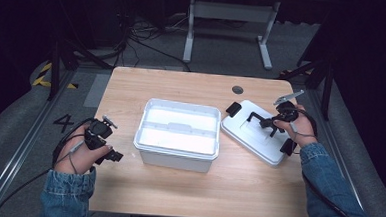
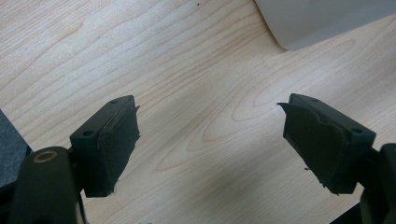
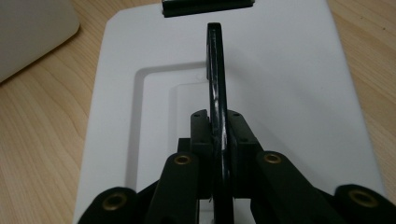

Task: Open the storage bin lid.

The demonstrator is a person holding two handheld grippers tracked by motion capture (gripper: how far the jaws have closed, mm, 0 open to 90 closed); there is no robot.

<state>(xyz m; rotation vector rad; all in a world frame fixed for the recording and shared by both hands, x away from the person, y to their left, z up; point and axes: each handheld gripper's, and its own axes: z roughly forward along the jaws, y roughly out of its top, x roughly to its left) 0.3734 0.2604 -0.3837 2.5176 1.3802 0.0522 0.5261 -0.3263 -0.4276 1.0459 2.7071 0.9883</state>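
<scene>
An open white box stands mid-table with nothing visible inside. Its white lid is to the right of it, at or just above the tabletop; I cannot tell whether it rests there. A black handle stands up from the lid's top. My right gripper is shut on that handle, whose thin bar runs between the pads of the right gripper. Over bare wood at the table's left edge, my left gripper is open; in its own view the left gripper has nothing between its jaws.
Black latches sit at the lid's ends, one of them a latch ahead of the handle. A corner of the box lies beyond the left jaws. A small dark round hole marks the far table. Bare wood runs along the front.
</scene>
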